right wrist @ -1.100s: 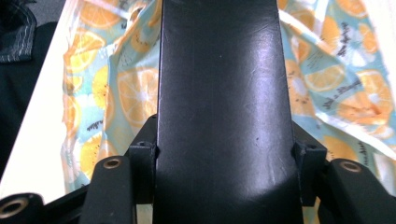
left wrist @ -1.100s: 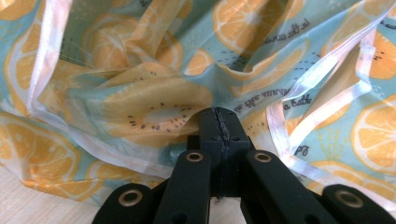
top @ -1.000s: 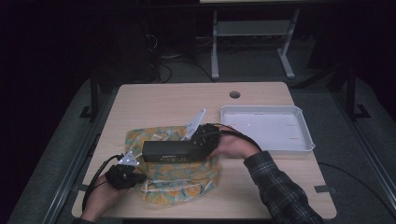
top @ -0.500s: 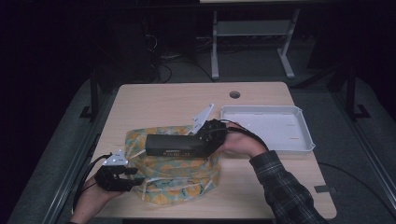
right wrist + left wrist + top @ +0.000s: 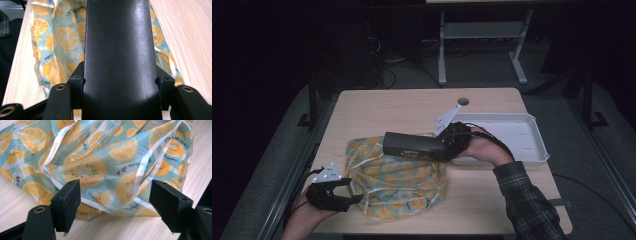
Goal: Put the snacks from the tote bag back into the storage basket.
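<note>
1. From the high view, the right gripper (image 5: 451, 142) is clamped on one end of a long black box (image 5: 412, 145) and holds it level over the fruit-print bag (image 5: 397, 175), which lies crumpled on the wooden table (image 5: 402, 107). I would say the box is held flat and lengthwise so it can slide into the bag's mouth. The left gripper (image 5: 343, 192) sits at the near left corner of the bag, by the table's edge, with nothing in its jaws. A white tray (image 5: 532, 137) stands to the right, just behind the right hand (image 5: 479, 150), and looks bare.

2. In the left gripper view the two black jaws stand wide apart, having just been opening, and nothing lies between the pads. The bag's orange-slice cloth (image 5: 105, 167) lies just ahead of them, its white ribbon edging (image 5: 147, 170) looping across the folds. The jaws hang right before the hem, which suggests the hem is to be pinched again at a better spot to hold the mouth open.

3. In the right gripper view the black box (image 5: 120, 55) runs straight out between the jaws, gripped on both of its sides. Beneath it the bag (image 5: 57, 42) spreads to either side, with bare table (image 5: 190, 32) beyond, so the box points along the bag, ready to go in.
</note>
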